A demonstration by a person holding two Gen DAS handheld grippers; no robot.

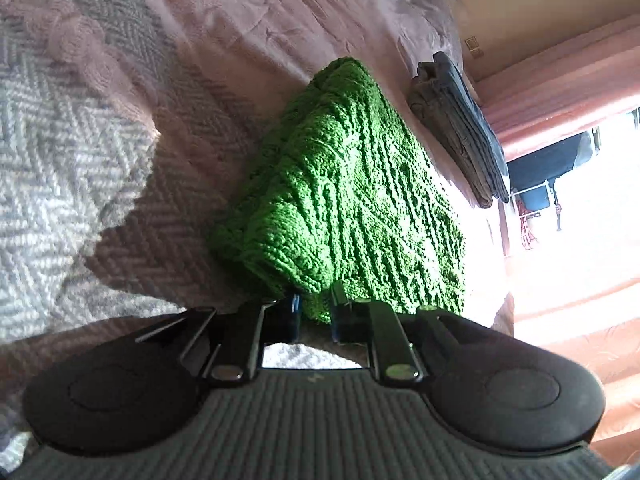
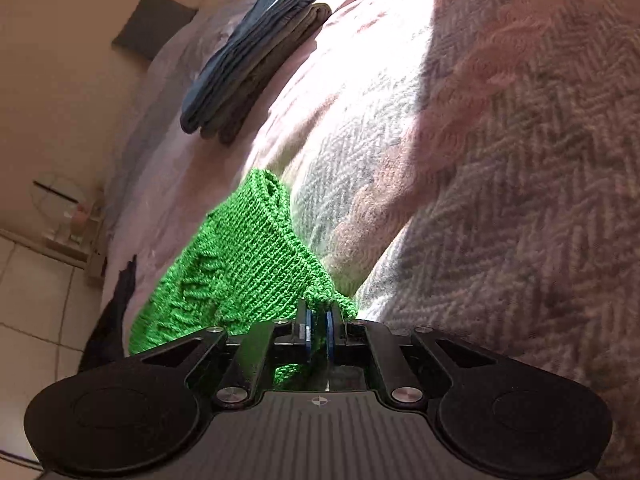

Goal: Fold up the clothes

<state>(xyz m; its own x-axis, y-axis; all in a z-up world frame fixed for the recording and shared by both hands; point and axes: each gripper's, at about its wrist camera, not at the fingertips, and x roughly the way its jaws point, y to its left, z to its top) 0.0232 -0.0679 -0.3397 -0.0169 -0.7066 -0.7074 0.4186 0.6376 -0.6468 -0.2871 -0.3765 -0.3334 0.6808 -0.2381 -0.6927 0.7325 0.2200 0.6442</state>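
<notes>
A green chunky-knit sweater [image 1: 340,184] lies folded on the bed, in sunlight. In the left wrist view its near edge runs between the fingers of my left gripper [image 1: 316,312], which is shut on that edge. In the right wrist view the same green sweater [image 2: 248,264] hangs down to the left from my right gripper [image 2: 319,320]. Its blue pads are pressed together on a thin fold of the knit. The part of the sweater under each gripper body is hidden.
A stack of folded dark clothes [image 1: 460,128] [image 2: 248,60] sits further up the bed. A grey herringbone blanket [image 1: 60,160] [image 2: 500,200] covers the bed beside the sweater, over a pink bedspread [image 1: 260,20]. The bed edge, tiled floor [image 2: 32,300] and a small side table [image 2: 68,220] lie to the left.
</notes>
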